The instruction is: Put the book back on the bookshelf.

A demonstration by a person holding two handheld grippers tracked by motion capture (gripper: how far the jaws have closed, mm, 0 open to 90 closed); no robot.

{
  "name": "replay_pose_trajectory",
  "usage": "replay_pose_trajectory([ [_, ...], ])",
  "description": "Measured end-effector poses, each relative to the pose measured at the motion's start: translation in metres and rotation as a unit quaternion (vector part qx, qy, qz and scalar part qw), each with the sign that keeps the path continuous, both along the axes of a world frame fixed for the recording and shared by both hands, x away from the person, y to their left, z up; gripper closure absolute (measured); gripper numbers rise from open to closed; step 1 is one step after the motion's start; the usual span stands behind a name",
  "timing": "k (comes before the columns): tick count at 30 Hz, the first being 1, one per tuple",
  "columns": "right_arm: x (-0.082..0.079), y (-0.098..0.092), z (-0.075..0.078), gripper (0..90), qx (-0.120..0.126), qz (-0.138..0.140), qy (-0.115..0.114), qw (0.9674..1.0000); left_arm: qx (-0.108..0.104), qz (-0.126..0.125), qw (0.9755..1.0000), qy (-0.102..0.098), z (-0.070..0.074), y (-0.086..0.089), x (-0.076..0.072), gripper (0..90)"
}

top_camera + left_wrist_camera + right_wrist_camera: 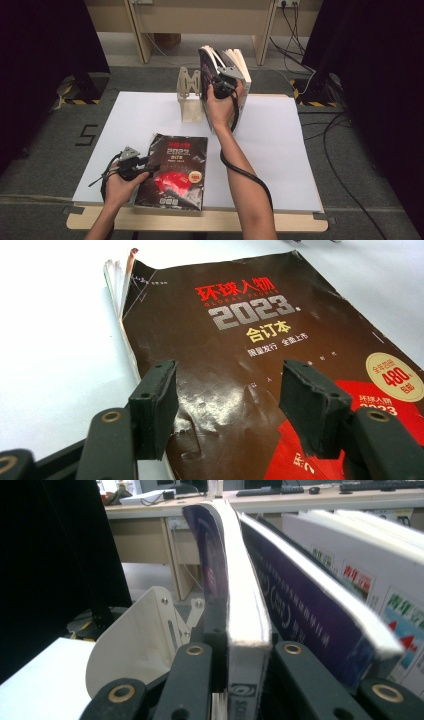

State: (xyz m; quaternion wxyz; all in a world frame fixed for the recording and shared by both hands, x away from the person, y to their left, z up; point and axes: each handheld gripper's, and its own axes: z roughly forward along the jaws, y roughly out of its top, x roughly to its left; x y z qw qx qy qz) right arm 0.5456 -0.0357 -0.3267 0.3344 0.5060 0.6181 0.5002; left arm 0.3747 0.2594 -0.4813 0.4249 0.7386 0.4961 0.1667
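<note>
A black magazine [175, 170] with a red "2023" cover lies flat near the table's front edge. My left gripper [142, 167] sits at its left edge. In the left gripper view the jaws of that gripper [232, 410] stand open just above the magazine's creased cover [240, 340], gripping nothing. At the back, several books [235, 65] stand upright beside a cream bookend [189, 97]. My right gripper [222, 82] is raised against them. In the right gripper view its jaws [242, 667] are shut on the near edge of a purple-covered book [245, 625], which curves away upward.
A second purple book [310, 605] and a white-covered one [380, 575] lean just right of the held book. The cream bookend [135, 640] is on its left. The white table top [280, 150] is bare to the right. Cables [345, 150] trail over the floor.
</note>
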Motion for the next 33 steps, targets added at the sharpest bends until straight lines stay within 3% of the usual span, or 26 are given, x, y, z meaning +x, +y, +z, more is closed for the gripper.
replay_pose_trajectory([
  [3,0.001,-0.001,-0.006,83.3,0.007,0.000,0.007,0.9999,-0.001,0.001,1.0000,-0.002,0.000,0.001,0.000,38.9],
  [11,0.001,-0.001,-0.009,82.7,0.008,-0.001,0.000,1.0000,-0.002,0.001,1.0000,0.000,0.000,0.001,0.000,38.9],
  [18,-0.002,-0.008,-0.007,76.5,0.034,0.013,0.023,0.9991,-0.002,0.001,1.0000,-0.003,0.001,0.001,-0.001,38.9],
  [20,-0.006,-0.007,-0.008,75.6,0.024,0.015,0.022,0.9994,-0.002,0.001,1.0000,-0.003,0.001,0.001,-0.001,38.9],
  [27,-0.008,-0.009,-0.010,75.4,0.025,0.024,0.039,0.9986,-0.002,0.000,1.0000,-0.002,0.001,0.000,-0.001,38.9],
  [33,-0.006,-0.009,-0.010,80.8,0.013,0.017,0.055,0.9982,-0.002,0.000,1.0000,-0.001,0.001,0.000,-0.001,38.9],
])
